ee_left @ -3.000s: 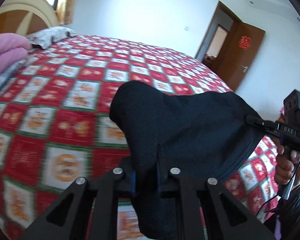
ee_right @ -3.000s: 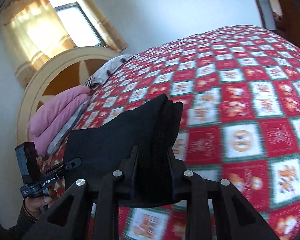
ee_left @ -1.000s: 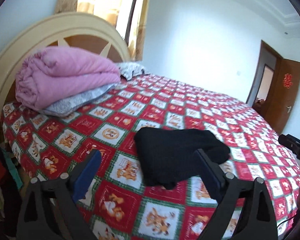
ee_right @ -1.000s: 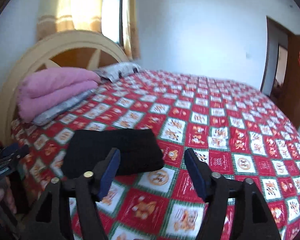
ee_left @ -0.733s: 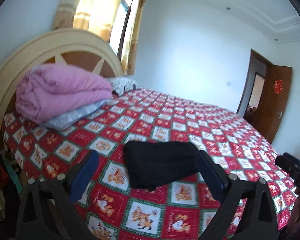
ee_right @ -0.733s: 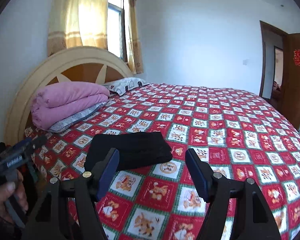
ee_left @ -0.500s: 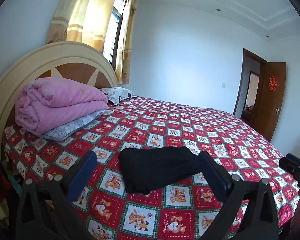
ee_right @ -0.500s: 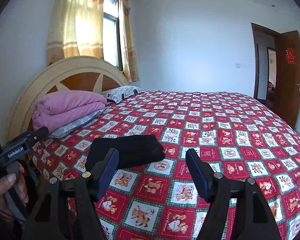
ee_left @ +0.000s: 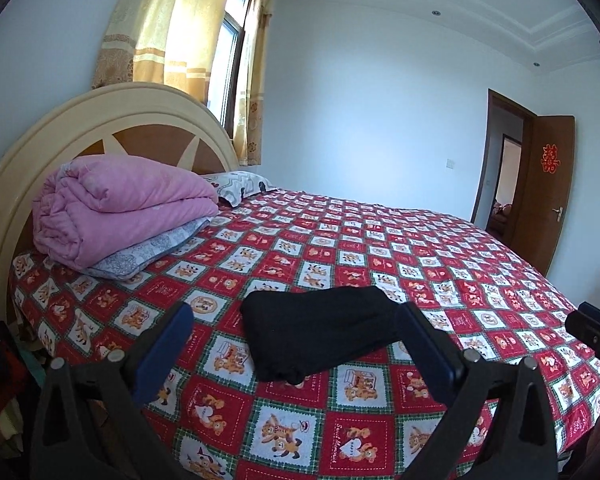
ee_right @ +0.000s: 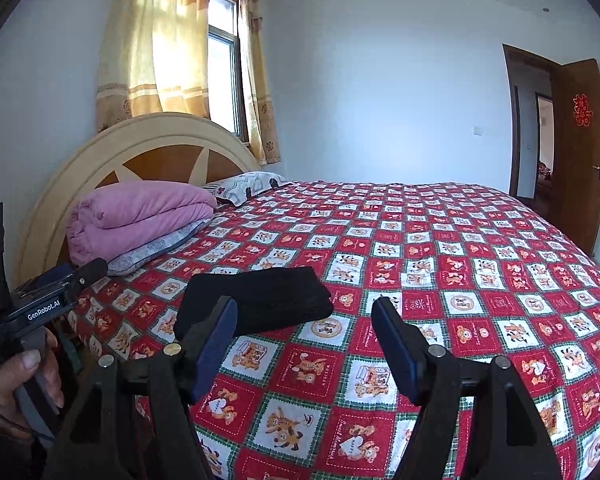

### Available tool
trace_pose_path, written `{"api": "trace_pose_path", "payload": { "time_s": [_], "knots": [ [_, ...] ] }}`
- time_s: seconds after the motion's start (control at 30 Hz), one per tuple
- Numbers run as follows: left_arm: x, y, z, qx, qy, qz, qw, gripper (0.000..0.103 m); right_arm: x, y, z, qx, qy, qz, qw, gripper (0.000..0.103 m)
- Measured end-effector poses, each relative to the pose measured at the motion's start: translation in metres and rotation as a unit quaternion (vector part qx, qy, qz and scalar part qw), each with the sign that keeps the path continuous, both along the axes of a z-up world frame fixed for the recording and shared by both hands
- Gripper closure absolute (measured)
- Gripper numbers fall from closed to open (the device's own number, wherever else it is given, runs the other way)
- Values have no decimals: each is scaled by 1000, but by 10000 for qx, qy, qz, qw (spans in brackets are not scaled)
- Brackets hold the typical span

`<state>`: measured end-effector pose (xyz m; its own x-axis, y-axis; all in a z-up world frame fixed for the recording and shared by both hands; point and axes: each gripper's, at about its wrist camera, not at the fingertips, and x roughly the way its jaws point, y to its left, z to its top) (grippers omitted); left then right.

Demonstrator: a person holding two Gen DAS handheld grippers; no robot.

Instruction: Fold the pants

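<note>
The left gripper [ee_left: 294,344] and right gripper [ee_right: 304,340] both hang spread apart, gripping nothing, clear of the bed. The folded black pants [ee_left: 320,334] lie near the red checked cartoon bedspread's [ee_left: 440,264] front edge. A rolled pink quilt [ee_left: 120,208] sits by the cream headboard [ee_left: 112,120], well apart.

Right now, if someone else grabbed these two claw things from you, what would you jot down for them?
Left gripper: open, empty, held back from the bed.
Right gripper: open, empty, also clear of the cloth.
Black pants: folded into a compact bundle, lying on the red checked bedspread near its close edge.
Done: the fold looks finished.
Left: probably nothing, perhaps tidy the loose lower corner.
</note>
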<state>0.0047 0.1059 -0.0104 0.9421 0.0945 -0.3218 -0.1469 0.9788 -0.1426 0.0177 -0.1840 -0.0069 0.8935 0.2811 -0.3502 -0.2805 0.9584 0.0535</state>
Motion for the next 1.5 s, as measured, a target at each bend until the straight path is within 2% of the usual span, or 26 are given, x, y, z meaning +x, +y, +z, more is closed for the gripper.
{"api": "trace_pose_path", "payload": {
  "time_s": [0.57, 0.8, 1.2, 1.5],
  "knots": [
    [2, -1, 6, 112, 78, -65, 9999, 0, -10, 6, 3, -44, -121, 133, 9998, 31],
    [0, -6, 10, 302, 75, -3, 9995, 0, -14, 5, 3, -106, -177, 105, 9997, 31],
    [5, -5, 7, 276, 259, 31, 9993, 0, -15, 10, -2, -223, -170, 98, 9996, 31],
    [4, -1, 3, 265, 204, -9, 9994, 0, -13, 13, -6, -267, -116, 126, 9995, 31]
  ]
}}
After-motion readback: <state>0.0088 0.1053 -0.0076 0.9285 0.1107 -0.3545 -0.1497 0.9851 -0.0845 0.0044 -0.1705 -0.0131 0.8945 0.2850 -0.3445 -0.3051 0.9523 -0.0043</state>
